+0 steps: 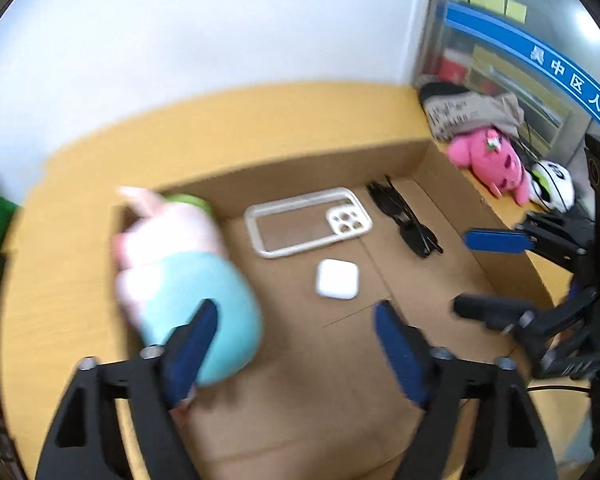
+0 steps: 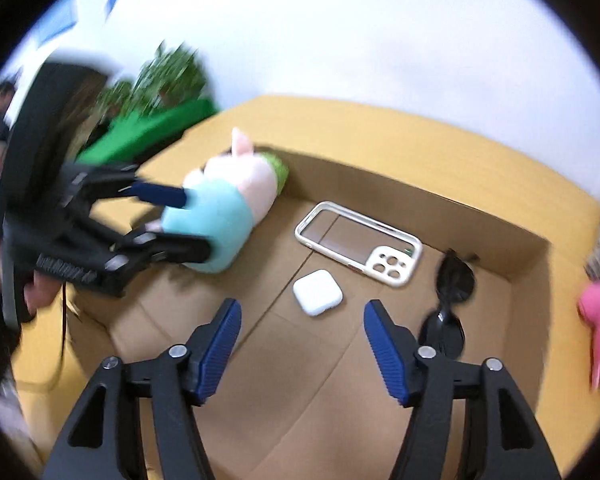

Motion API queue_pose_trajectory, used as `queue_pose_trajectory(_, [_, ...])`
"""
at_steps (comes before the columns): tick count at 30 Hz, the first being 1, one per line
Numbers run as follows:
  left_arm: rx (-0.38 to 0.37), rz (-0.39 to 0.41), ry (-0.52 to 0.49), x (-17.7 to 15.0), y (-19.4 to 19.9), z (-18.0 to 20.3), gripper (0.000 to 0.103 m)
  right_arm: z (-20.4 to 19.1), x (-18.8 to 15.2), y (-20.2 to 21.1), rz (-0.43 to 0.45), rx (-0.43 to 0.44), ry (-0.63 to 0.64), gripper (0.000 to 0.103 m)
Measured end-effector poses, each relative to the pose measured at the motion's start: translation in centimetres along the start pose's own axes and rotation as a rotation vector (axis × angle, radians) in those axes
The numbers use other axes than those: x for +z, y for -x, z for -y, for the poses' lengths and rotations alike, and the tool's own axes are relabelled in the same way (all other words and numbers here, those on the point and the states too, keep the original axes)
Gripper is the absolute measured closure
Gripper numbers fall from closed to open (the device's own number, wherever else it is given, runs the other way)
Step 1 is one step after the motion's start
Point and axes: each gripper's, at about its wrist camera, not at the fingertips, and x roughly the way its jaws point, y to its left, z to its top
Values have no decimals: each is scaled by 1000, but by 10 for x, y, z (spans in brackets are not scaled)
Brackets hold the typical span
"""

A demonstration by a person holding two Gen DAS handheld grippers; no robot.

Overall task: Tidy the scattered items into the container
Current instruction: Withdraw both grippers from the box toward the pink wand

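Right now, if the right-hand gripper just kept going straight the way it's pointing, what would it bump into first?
Most likely the white earbud case, which lies on the cardboard box floor ahead of the open right gripper. Depth is hard to judge; it might land on bare cardboard just short of it.

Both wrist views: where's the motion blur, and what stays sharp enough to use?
Left wrist view: the plush toy is heavily smeared and the box wall is soft, while the phone case and earbuds case read fairly crisp. Right wrist view: the left gripper and the plant behind it are streaked; the sunglasses stay sharp.
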Motion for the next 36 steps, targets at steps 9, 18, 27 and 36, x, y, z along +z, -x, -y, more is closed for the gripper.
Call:
queue_pose_trajectory(9, [123,205,111,-91,87,14,2,-48,-47,64,104,-111,-123,38])
queue_pose_trajectory(18, [101,241,140,-129,109,30,2,-78,-84,80,94,-167,-159,38])
queue_pose_trajectory(27, [89,257,132,-144,118,40,2,-88,-92,88,96,-194,-157,38])
queue_pose_trajectory(36, [20,195,53,-180,96,40,2,-90,-112,84,71,-177,-166,38])
